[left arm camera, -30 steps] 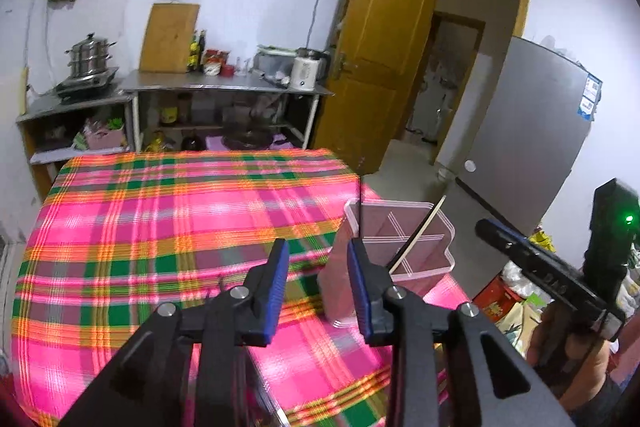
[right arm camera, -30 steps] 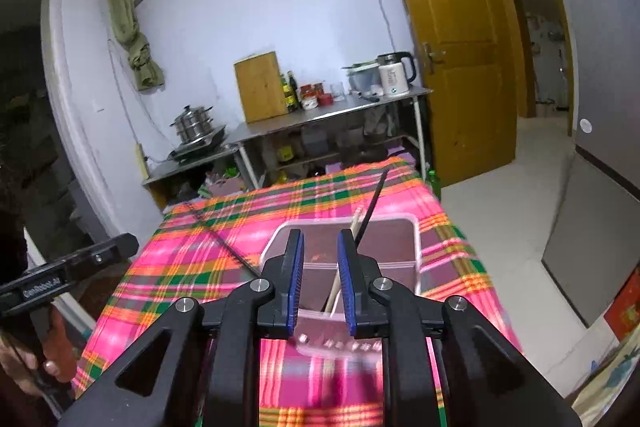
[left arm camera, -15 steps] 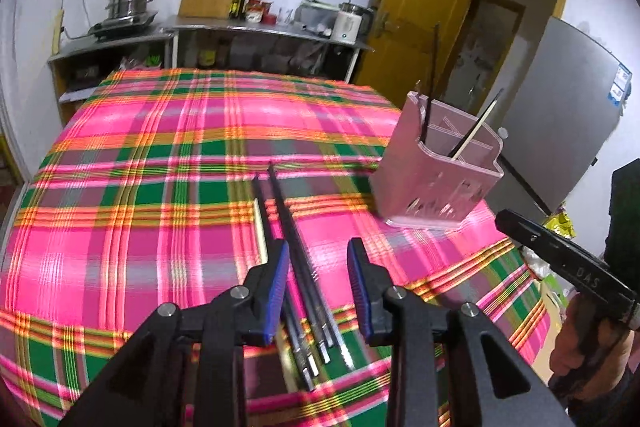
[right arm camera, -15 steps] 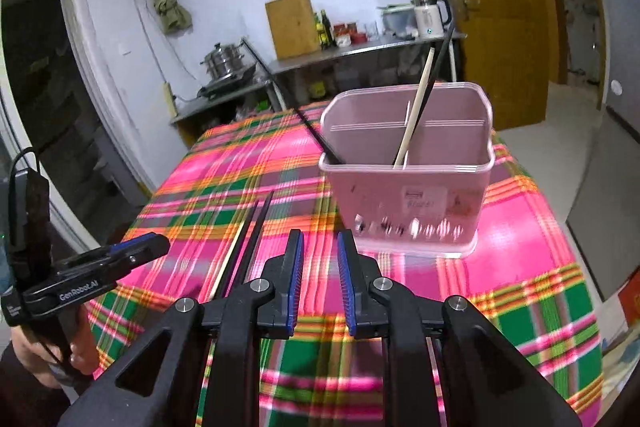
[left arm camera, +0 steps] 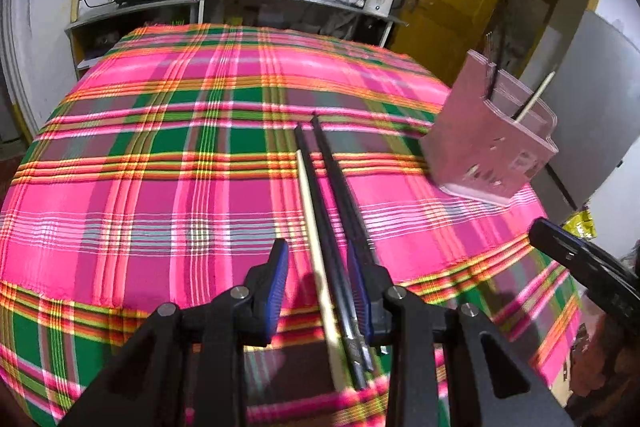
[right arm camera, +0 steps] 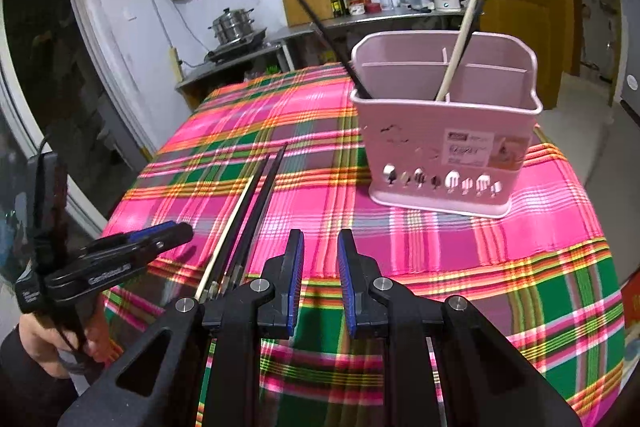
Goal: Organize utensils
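Left wrist view: your left gripper [left arm camera: 316, 267] gapes over the chopsticks [left arm camera: 320, 195], gripping nothing; your right gripper [right arm camera: 319, 259], slightly parted, faces the holder [right arm camera: 448, 147].

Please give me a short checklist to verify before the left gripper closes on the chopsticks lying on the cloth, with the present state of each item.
1. Left gripper open: ok, its blue pads stand apart.
2. Loose chopsticks, one pale wooden and the thin black ones, between its fingers: ok, though the black ones run close to one pad.
3. Only one chopstick in the gap: not ok, several lie bunched.
4. Pink plastic utensil holder upright on the plaid tablecloth: ok.
5. Right gripper free: ok, open and holding nothing.
6. Contact with the cloth: cannot tell.
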